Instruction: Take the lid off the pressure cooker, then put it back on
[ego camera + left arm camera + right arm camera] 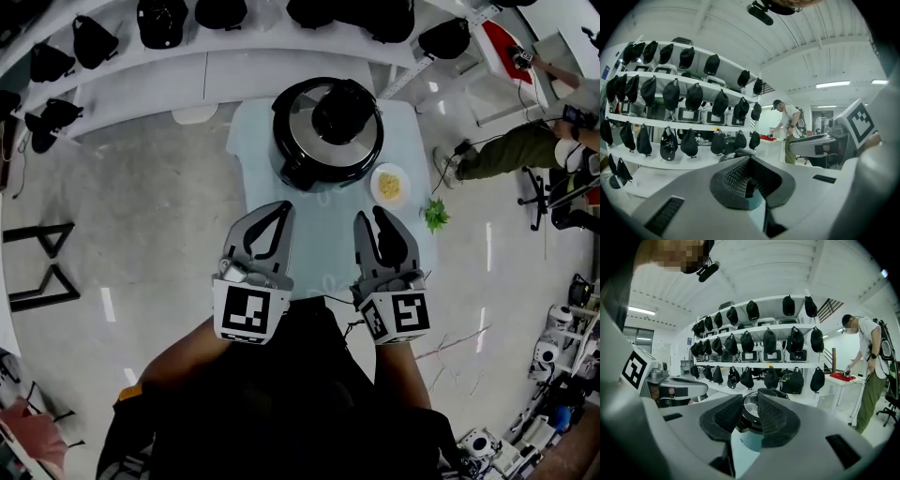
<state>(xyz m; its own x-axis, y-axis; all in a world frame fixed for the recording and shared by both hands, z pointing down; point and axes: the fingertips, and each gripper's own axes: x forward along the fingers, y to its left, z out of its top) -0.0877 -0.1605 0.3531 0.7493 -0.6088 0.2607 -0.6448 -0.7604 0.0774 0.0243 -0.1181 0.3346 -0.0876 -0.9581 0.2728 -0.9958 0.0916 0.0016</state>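
In the head view the pressure cooker (327, 131) stands at the far end of a small pale-blue table (323, 234). Its silver lid (302, 127) with a black knob (343, 111) sits on the pot. Both grippers hover over the table's near half, pointing at the cooker and well short of it. My left gripper (283, 208) has its pads together, with nothing in them. My right gripper (370, 217) is open and empty. In the right gripper view the cooker's lid (749, 402) shows through the gap of that gripper (750, 411). The left gripper (749, 164) hides most of the cooker (730, 156).
A small white plate of yellow food (390, 184) lies on the table right of the cooker. A green sprig (435, 215) sits at the table's right edge. Curved white shelves with black caps (161, 21) run behind. A person (511, 150) stands at the right, and a black frame (37, 272) at the left.
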